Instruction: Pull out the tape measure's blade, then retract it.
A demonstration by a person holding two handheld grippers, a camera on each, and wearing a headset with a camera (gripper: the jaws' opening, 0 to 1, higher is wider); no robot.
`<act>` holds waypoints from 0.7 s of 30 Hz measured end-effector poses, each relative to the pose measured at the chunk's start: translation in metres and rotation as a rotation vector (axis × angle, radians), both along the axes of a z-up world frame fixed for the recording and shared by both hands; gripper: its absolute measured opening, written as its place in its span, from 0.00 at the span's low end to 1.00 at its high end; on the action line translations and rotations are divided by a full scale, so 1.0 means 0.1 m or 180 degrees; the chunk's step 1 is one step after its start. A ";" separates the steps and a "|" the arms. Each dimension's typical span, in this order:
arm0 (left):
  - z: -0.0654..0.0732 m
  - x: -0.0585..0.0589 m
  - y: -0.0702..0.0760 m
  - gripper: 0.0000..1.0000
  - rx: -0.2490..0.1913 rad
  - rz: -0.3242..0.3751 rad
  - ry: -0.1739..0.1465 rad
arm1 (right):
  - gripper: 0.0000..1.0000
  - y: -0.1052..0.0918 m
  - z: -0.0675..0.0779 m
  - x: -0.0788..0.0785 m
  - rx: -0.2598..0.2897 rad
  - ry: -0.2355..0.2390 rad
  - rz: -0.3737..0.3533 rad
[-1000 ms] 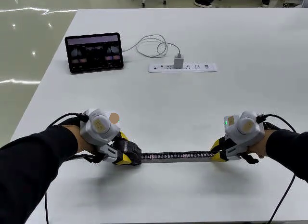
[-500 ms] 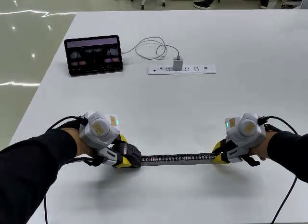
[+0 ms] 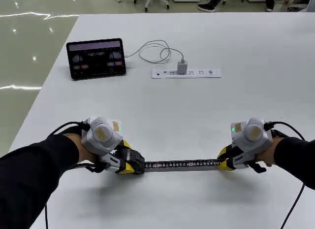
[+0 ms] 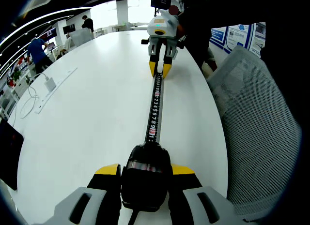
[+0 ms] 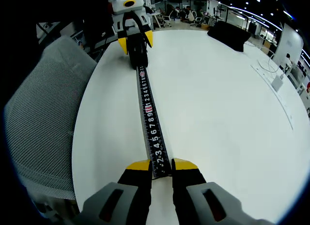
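Note:
The black and yellow tape measure case (image 3: 130,162) rests on the white table, and my left gripper (image 3: 123,163) is shut on it. In the left gripper view the case (image 4: 146,176) sits between the yellow-tipped fingers (image 4: 107,170). Its dark numbered blade (image 3: 181,164) lies flat on the table, drawn out to the right. My right gripper (image 3: 223,163) is shut on the blade's end. The right gripper view has the blade (image 5: 151,129) running from my right gripper (image 5: 161,168) away to the case (image 5: 134,43) held by the left one.
A dark tablet (image 3: 96,58) stands at the back left. A white power strip (image 3: 186,73) with a charger and a coiled cable (image 3: 155,48) lies behind the middle. A grey mesh chair back (image 4: 264,138) is beside the near table edge. People stand far off in the room.
The right gripper has edged slightly further right, so a little more blade shows. The left gripper and case have stayed in place. The head camera tilted a bit.

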State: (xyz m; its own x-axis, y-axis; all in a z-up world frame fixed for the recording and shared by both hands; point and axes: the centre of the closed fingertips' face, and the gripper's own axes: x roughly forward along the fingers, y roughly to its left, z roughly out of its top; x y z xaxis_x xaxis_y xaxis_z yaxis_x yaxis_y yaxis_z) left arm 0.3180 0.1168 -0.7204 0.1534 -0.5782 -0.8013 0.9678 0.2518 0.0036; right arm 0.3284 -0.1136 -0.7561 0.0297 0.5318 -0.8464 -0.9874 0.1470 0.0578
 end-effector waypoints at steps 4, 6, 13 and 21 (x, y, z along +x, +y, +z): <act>0.00 0.00 0.00 0.34 -0.0015 0.0012 -0.0004 | 0.11 0.00 -0.01 -0.01 0.0016 0.0021 -0.0021; 0.00 0.01 0.00 0.34 -0.0027 0.0023 -0.0009 | 0.11 0.00 -0.01 -0.01 0.0025 0.0028 -0.0027; 0.00 0.01 0.00 0.34 -0.0023 0.0023 -0.0031 | 0.12 0.01 0.00 -0.02 0.0050 0.0036 -0.0057; 0.01 0.04 -0.01 0.35 -0.0079 0.0189 -0.0023 | 0.13 0.02 -0.02 -0.02 0.0063 0.0023 -0.0095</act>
State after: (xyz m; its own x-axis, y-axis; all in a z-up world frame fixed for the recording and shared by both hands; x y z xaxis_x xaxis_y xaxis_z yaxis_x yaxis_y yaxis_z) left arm 0.3221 0.1154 -0.7197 0.1937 -0.5876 -0.7856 0.9511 0.3087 0.0036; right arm 0.3262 -0.1114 -0.7578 0.0397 0.5475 -0.8359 -0.9822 0.1751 0.0681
